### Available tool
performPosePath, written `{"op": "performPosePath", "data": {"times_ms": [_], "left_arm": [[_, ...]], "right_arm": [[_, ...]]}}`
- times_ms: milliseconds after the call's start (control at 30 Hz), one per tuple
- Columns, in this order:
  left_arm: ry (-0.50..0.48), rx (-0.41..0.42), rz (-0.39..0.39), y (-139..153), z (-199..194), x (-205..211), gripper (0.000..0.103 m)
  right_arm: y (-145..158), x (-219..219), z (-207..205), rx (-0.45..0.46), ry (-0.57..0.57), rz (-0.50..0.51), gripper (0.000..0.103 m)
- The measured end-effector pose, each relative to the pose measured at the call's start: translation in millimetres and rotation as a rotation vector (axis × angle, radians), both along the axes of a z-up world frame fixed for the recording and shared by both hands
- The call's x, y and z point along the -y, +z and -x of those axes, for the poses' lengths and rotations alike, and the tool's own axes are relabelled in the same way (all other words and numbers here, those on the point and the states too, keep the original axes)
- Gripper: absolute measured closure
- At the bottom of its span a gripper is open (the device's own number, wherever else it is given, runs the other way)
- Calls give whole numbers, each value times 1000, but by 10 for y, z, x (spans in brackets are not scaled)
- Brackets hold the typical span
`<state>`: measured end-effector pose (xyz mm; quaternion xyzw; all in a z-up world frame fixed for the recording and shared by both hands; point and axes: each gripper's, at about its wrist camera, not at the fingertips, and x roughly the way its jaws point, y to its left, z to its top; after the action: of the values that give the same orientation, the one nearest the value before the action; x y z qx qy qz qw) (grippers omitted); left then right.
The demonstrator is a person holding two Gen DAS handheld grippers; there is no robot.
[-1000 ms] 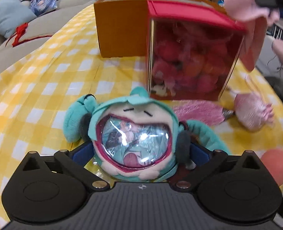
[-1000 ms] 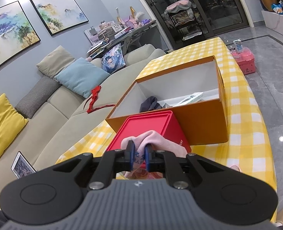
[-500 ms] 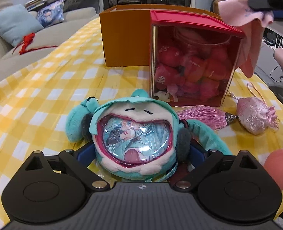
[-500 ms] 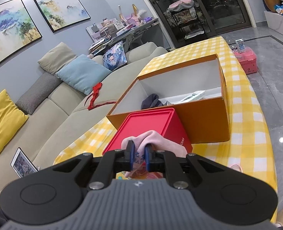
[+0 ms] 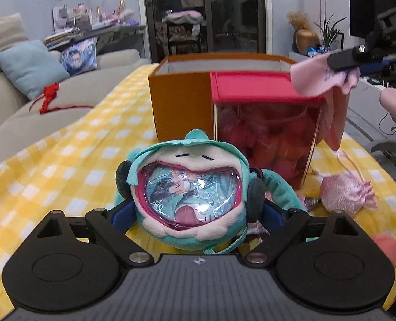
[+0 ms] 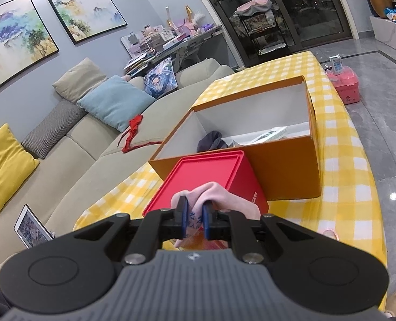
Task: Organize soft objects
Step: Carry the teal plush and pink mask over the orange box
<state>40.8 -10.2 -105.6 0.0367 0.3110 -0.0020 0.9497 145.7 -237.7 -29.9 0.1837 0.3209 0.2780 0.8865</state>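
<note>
My left gripper (image 5: pixel 191 211) is shut on a teal plush toy (image 5: pixel 189 195) with a clear picture window and holds it above the yellow checked tablecloth (image 5: pixel 64 160). My right gripper (image 6: pixel 195 220) is shut on a pink cloth (image 6: pixel 219 195) and holds it over the red-lidded box (image 6: pixel 208 171). The cloth also shows in the left wrist view (image 5: pixel 329 88), hanging at that box's right corner (image 5: pixel 262 85). Behind stands an open orange cardboard box (image 6: pixel 286 160), also in the left wrist view (image 5: pixel 179 99), with a dark cloth (image 6: pixel 211 140) inside.
A pink satin pouch (image 5: pixel 345 190) with a tassel lies on the table right of the plush. A peach round object (image 5: pixel 385 246) sits at the near right. A beige sofa (image 6: pixel 77 165) with cushions runs along the table's left side. The table's right edge drops to a grey floor (image 6: pixel 385 139).
My left gripper has lifted the teal plush up off the table and levelled out. My right gripper has moved slightly forward over the red box with the pink cloth.
</note>
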Motion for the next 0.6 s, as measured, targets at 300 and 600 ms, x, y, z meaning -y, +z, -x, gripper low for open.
{"op": "performPosePath", "data": {"times_ms": [300,600], "left_arm": [[17,23,61,258,-97,-78,0],[31,114,97,665,-158,-139,0]], "right_arm": [[28,42,39,9,-11,-23,93],[209,81,74,62,-28,-78,93]]}}
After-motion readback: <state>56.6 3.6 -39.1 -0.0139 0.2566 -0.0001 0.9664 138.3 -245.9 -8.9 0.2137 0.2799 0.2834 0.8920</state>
